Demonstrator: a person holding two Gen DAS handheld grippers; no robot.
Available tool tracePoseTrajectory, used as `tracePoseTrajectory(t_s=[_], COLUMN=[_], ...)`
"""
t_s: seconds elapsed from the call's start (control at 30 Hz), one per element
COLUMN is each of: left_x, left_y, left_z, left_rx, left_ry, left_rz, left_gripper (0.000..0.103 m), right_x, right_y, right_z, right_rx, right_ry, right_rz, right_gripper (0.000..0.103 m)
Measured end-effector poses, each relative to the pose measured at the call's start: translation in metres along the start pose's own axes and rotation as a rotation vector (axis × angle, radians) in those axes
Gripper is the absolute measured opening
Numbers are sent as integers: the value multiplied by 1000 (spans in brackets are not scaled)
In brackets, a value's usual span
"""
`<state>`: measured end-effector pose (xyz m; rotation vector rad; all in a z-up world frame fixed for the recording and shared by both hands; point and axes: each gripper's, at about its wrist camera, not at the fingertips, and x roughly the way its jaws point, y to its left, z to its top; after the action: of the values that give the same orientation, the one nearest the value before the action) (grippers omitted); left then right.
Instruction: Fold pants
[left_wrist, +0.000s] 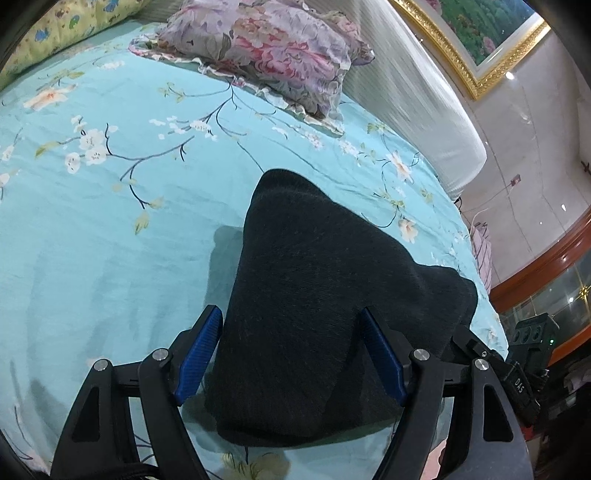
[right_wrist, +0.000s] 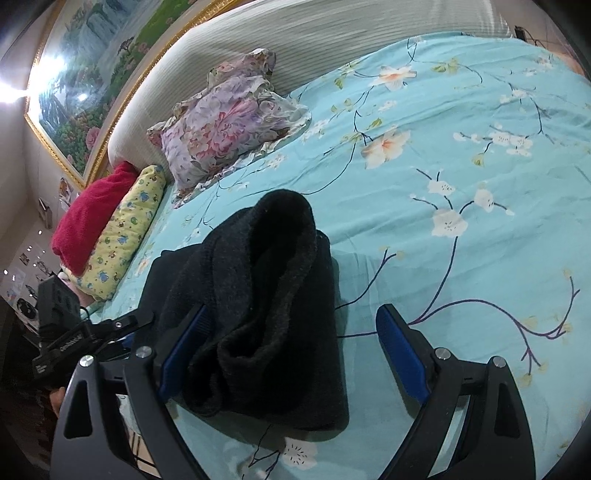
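Note:
The dark charcoal pants (left_wrist: 310, 295) lie folded in a thick bundle on the turquoise floral bedsheet (left_wrist: 110, 221). My left gripper (left_wrist: 291, 343) is open, its blue pads (left_wrist: 199, 350) on either side of the bundle's near end, not clamped. In the right wrist view the pants (right_wrist: 266, 295) show stacked rolled layers. My right gripper (right_wrist: 291, 339) is open around the bundle's right part; its left pad touches the cloth, its right pad (right_wrist: 402, 354) stands apart over the sheet. The left gripper's body (right_wrist: 74, 332) shows at the left.
A floral purple-pink pillow (left_wrist: 273, 55) lies at the head of the bed by the white padded headboard (left_wrist: 417, 92). A yellow patterned pillow (right_wrist: 125, 229) and a red blanket (right_wrist: 88, 221) lie at the bed's edge. A gold-framed picture (right_wrist: 92, 81) hangs above.

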<state>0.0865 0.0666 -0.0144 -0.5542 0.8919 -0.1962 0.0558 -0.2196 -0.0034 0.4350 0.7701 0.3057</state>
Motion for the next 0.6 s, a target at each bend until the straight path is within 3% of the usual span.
tracePoseTrajectory(t_s=[0.4, 0.6], left_x=[25, 28], left_y=[16, 15], left_z=[2, 0], left_rx=[-49, -21], left_ry=[47, 38], left_rz=[-23, -11], left_gripper=[81, 80], right_x=[9, 11], right_y=[-14, -20], right_z=[-2, -3], right_rx=[39, 28], right_ry=[34, 72], right_rz=[115, 176], right_gripper=[91, 90])
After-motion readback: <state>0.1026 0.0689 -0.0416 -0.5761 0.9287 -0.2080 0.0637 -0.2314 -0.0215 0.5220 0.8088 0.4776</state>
